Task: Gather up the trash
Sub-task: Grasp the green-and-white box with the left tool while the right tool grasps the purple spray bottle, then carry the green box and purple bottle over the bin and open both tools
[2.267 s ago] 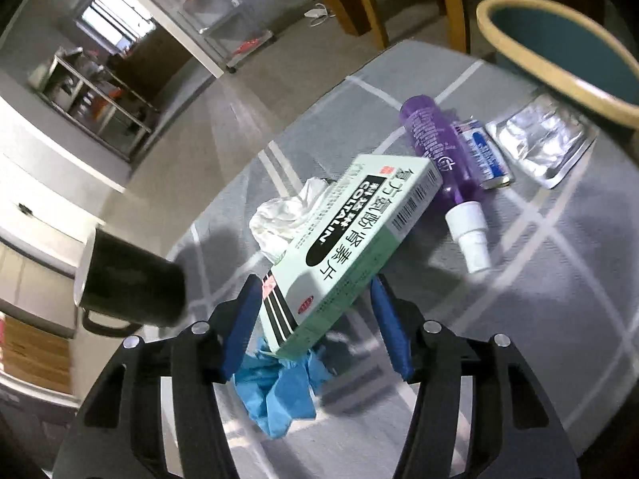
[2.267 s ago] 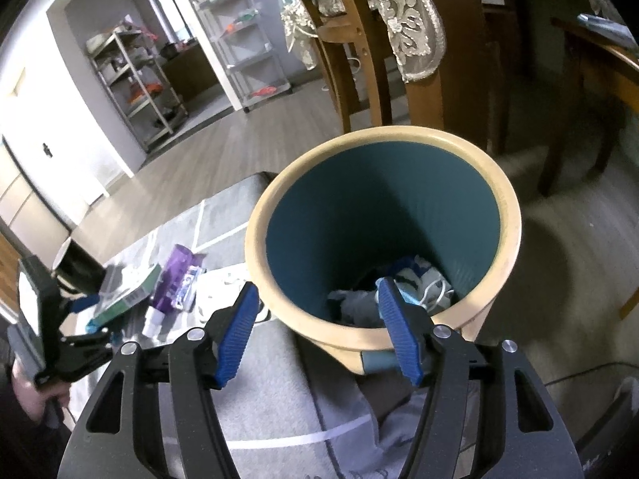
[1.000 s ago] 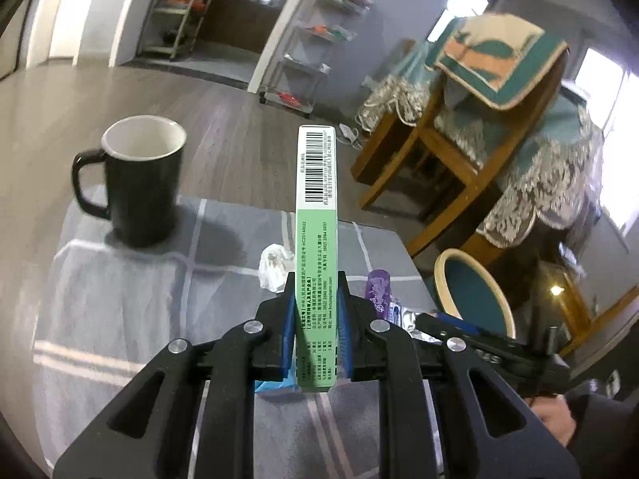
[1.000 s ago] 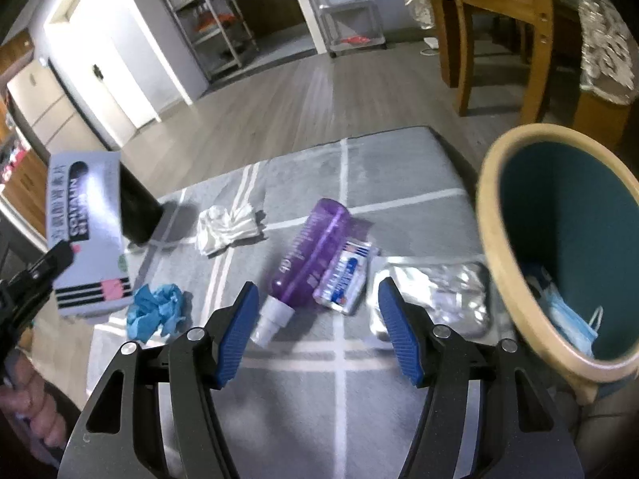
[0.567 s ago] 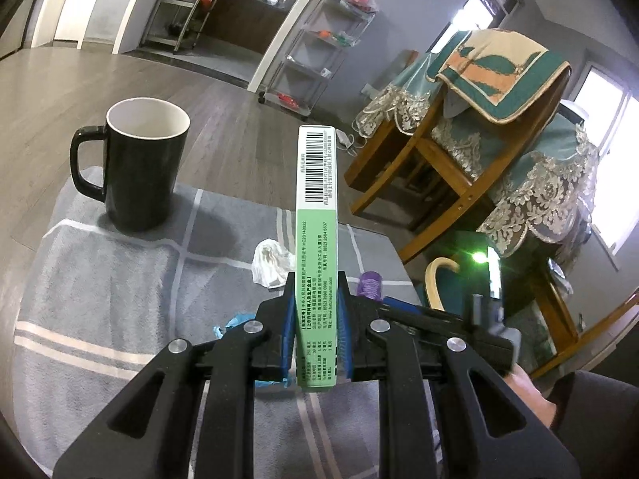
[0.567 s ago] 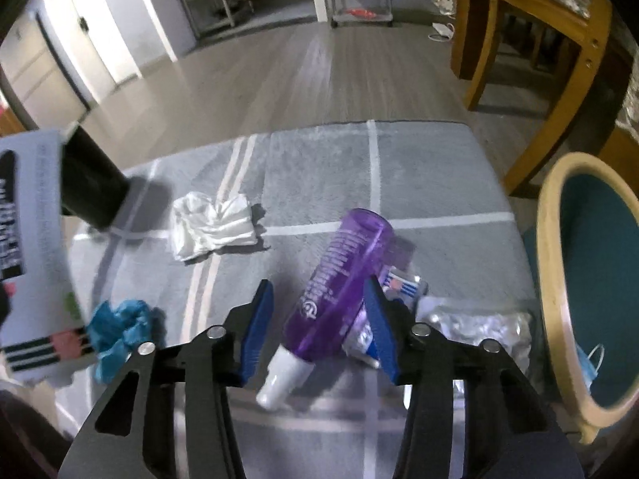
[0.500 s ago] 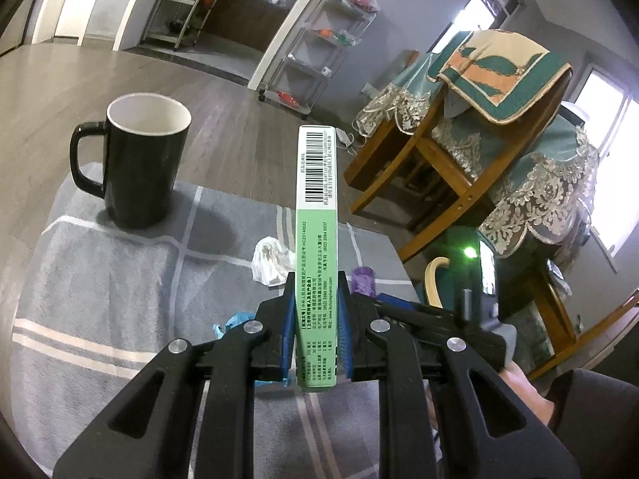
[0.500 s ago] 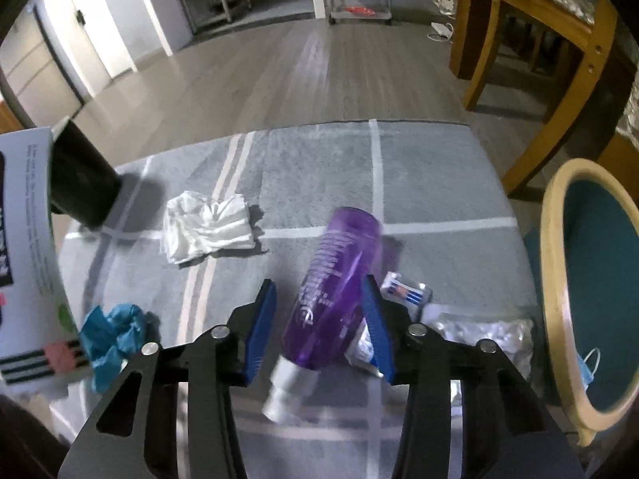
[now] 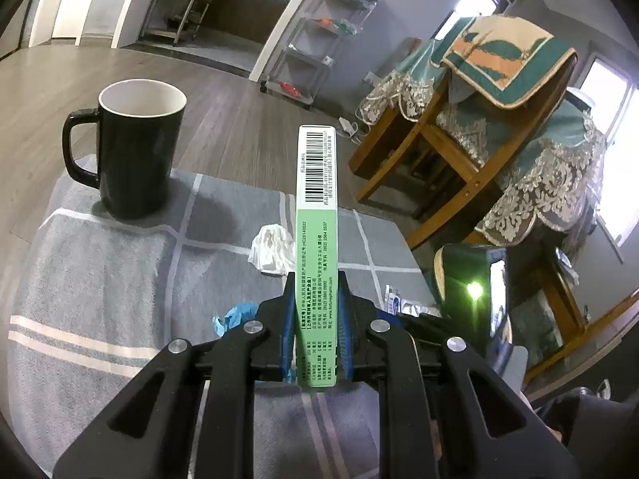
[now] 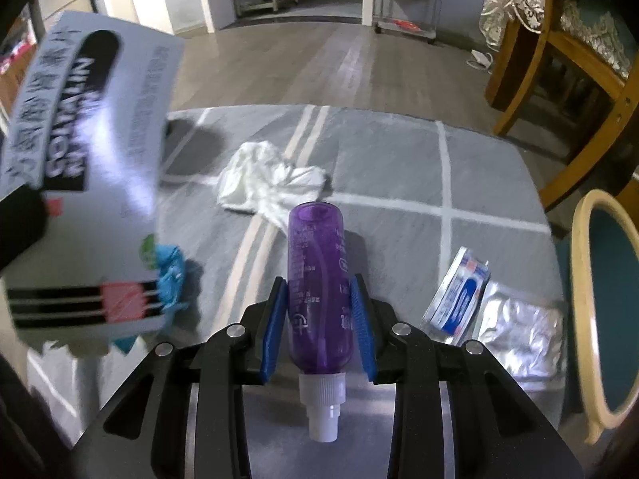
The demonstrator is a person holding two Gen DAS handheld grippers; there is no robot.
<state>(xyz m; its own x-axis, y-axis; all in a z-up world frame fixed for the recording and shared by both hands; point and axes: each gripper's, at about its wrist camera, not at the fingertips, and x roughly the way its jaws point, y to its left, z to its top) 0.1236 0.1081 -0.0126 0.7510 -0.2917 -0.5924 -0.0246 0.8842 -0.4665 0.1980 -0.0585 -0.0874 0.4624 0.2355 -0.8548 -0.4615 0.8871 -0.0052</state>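
Note:
My left gripper (image 9: 316,333) is shut on a green and white medicine box (image 9: 316,239), held upright above the grey cloth; the box also shows blurred at the left of the right wrist view (image 10: 86,167). My right gripper (image 10: 318,321) has its blue pads on both sides of a purple spray bottle (image 10: 319,283) lying on the cloth, pads touching or nearly touching it. A white crumpled tissue (image 10: 267,181), a blue crumpled glove (image 10: 169,275), a small blue-and-white sachet (image 10: 461,299) and a silver foil pack (image 10: 519,331) lie on the cloth. The teal bin (image 10: 583,279) with a cream rim stands at the right.
A black mug (image 9: 131,151) stands at the cloth's far left corner. Wooden chairs (image 9: 451,147) with lace covers stand beyond the table. The table edge (image 10: 535,183) drops off on the right toward the bin.
My right gripper has come down over the purple bottle and narrowed around it. My left gripper keeps holding the box upright, moved closer to the right gripper.

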